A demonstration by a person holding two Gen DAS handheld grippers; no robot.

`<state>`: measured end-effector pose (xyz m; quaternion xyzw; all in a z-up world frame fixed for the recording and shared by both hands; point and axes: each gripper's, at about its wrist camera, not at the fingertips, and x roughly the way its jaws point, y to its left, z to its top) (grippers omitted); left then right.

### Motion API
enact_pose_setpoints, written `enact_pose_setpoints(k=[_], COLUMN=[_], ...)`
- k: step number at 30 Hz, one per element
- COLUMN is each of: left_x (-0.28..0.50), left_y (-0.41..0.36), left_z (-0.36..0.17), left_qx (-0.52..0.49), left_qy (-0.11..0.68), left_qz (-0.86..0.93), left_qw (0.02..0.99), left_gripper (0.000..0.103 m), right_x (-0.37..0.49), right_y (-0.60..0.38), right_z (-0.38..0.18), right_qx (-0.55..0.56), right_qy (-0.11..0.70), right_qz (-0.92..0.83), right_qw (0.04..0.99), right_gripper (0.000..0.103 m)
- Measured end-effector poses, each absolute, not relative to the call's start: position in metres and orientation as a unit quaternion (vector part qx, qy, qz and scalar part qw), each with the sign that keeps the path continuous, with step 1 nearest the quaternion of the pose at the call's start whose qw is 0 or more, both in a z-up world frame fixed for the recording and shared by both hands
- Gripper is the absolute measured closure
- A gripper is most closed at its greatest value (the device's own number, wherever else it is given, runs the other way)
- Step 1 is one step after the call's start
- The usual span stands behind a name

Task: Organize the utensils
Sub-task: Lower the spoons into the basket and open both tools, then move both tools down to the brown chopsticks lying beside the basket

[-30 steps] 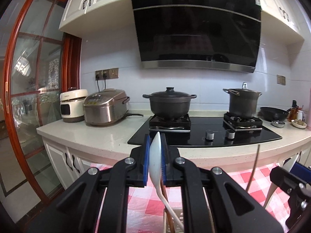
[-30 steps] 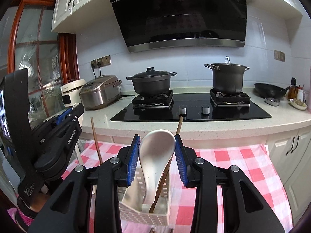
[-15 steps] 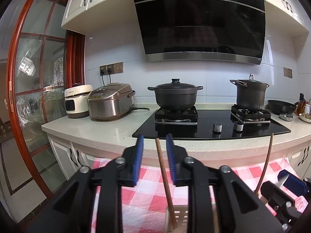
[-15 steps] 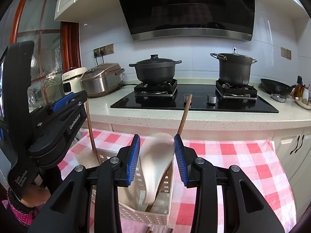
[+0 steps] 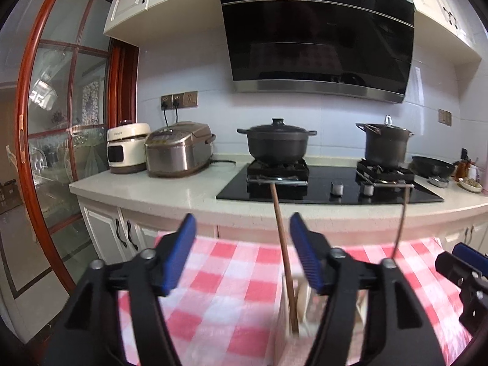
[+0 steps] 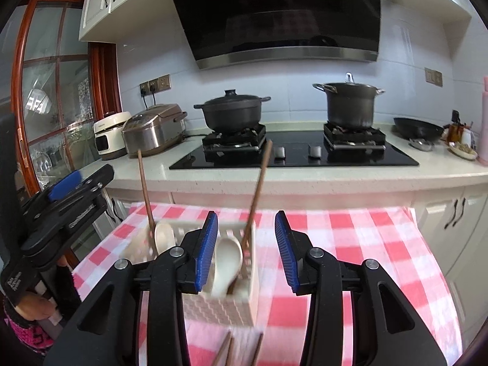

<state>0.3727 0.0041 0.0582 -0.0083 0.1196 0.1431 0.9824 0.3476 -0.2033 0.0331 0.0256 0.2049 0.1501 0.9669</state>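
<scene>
Checkered tablecloth (image 6: 350,238) is carrying the white utensil basket (image 6: 225,305). Both grippers, left (image 5: 241,253) and right (image 6: 245,250), are opening, gripping nothing. White spoons (image 6: 227,259) and wooden chopsticks (image 6: 257,189) are sitting in the basket.

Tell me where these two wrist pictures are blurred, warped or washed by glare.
Left wrist view: the checkered cloth and the white caddy are smeared by motion; the range hood stays sharp, its edges bowed by the fisheye. Right wrist view: the leaning chopstick and the caddy's near wall are soft; daylight glares on the glass door.
</scene>
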Motion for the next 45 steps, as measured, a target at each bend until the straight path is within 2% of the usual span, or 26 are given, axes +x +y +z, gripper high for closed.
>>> enact_pose_setpoints(k=[4,9,24,28,45], left_x=[0.340,0.306,0.266,0.266,0.277], left_y=[0.004,0.002,0.015,0.019,0.030], left_z=[0.040,0.014,-0.067,-0.070,-0.076], left_qx=[-0.009,-0.012,-0.007,-0.016,-0.025], left_qy=[0.140,0.168,0.267,0.273,0.302], left_qz=[0.118,0.099,0.068,0.055,0.046], left_qw=[0.983,0.981,0.961,0.960,0.952], left_gripper=[0.022,0.017,0.016,0.016,0.024], right_x=[0.321,0.297,0.294,0.306,0.339], right_y=[-0.216,-0.224,-0.218,-0.209,-0.179], right_z=[0.009,-0.026,-0.096,-0.104,-0.119], right_qx=[0.033,0.040,0.038,0.019,-0.051], right_qy=[0.230,0.264,0.354,0.376,0.423], right_qz=[0.133,0.115,0.086,0.085,0.090], right_qw=[0.963,0.957,0.930,0.923,0.900], right_gripper=[0.060,0.060,0.061,0.068,0.081])
